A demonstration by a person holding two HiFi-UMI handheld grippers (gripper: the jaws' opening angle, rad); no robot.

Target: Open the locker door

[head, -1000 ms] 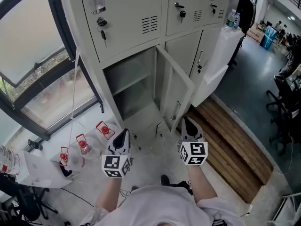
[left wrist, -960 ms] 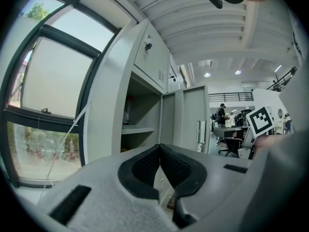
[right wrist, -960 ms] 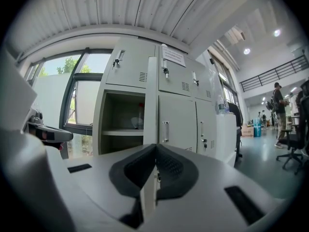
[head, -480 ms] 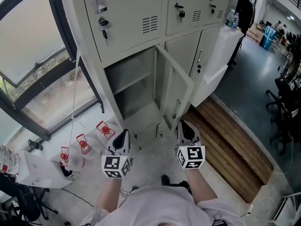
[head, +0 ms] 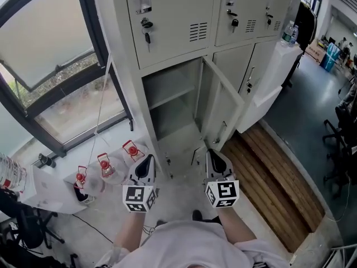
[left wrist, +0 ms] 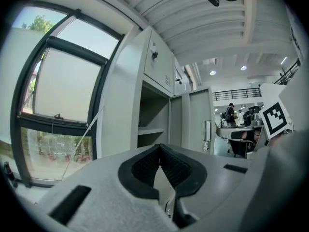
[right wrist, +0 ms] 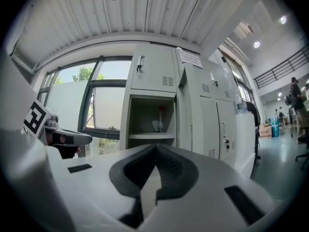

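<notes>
Two grippers were held side by side, low in front of the locker. The left gripper had its jaws pressed together on nothing, and the right gripper was likewise closed and empty. The locker door stood open just ahead of the right gripper, apart from its tips. Ahead of the left gripper lay the open compartment with its shelf. Three red-capped bottles sat low to the left gripper's left.
</notes>
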